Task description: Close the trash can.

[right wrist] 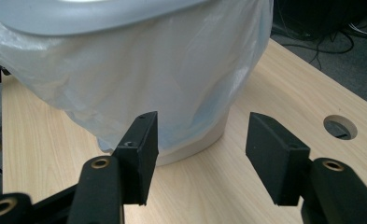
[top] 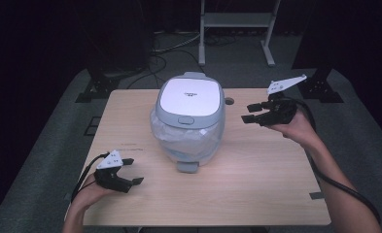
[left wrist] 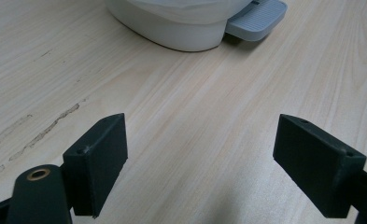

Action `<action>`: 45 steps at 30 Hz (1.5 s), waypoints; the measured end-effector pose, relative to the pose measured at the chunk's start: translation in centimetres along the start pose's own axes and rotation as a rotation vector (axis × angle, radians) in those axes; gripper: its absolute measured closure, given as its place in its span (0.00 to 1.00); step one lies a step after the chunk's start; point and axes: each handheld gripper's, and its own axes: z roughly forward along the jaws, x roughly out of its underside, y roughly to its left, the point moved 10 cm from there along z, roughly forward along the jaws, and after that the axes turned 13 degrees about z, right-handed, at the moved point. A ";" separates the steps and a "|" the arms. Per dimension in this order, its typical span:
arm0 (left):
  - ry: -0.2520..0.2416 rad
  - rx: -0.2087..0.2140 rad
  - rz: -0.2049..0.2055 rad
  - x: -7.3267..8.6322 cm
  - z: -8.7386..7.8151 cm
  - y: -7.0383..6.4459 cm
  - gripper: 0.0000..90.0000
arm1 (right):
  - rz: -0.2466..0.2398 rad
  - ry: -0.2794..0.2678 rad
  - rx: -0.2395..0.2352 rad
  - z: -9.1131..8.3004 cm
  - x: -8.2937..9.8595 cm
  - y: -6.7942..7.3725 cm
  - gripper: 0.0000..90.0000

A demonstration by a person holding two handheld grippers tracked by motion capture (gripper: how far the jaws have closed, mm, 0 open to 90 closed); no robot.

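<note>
Closest to the person, the left gripper (top: 131, 171) rests low near the front left corner of the wooden table (top: 256, 194), its jaws spread wide and empty. In the left gripper view those jaws frame bare wood, with the grey foot pedal (left wrist: 256, 19) of the pedal bin (top: 189, 121) ahead and slightly right. That placement looks deliberate to me: from there the gripper could slide forward and press the pedal without anything in its path. The table's front edge lies just behind the hand, so there is little room to pull back, but plenty of open wood forward.

The bin stands upright in the middle of the table, its white and grey lid (top: 191, 97) closed, its pedal (top: 186, 167) facing the person. A translucent bag liner (top: 198, 141) is folded over the rim and hangs loosely around the body, which is likely why it puffs out below the lid.

Farther back on the right, the right gripper (top: 249, 111) is held raised, level with the bin's upper part and clearly apart from it, its jaws also wide with nothing between them. The right gripper view looks straight at the plastic liner (right wrist: 139, 79) under the lid's edge (right wrist: 78, 18), so I judge it is lined up to reach the bag or lid. Open table lies between it and the bin; a round cable hole (right wrist: 340, 127) sits off to one side, near the far edge.
</note>
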 end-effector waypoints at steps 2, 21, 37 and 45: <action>0.001 0.000 0.000 0.0 0.0 0.0 0.19 | 0.005 -0.003 0.003 0.1 0.3 -0.1 0.46; 0.011 -0.011 -0.010 0.2 0.1 0.1 0.13 | 0.050 -0.010 0.024 0.7 3.6 -1.1 0.43; 0.015 -0.022 -0.015 0.2 0.1 0.3 0.11 | 0.081 -0.026 0.044 0.7 6.2 -1.8 0.41; 0.015 -0.023 -0.018 0.3 0.1 0.3 0.11 | 0.097 -0.037 0.052 0.6 7.8 -1.9 0.41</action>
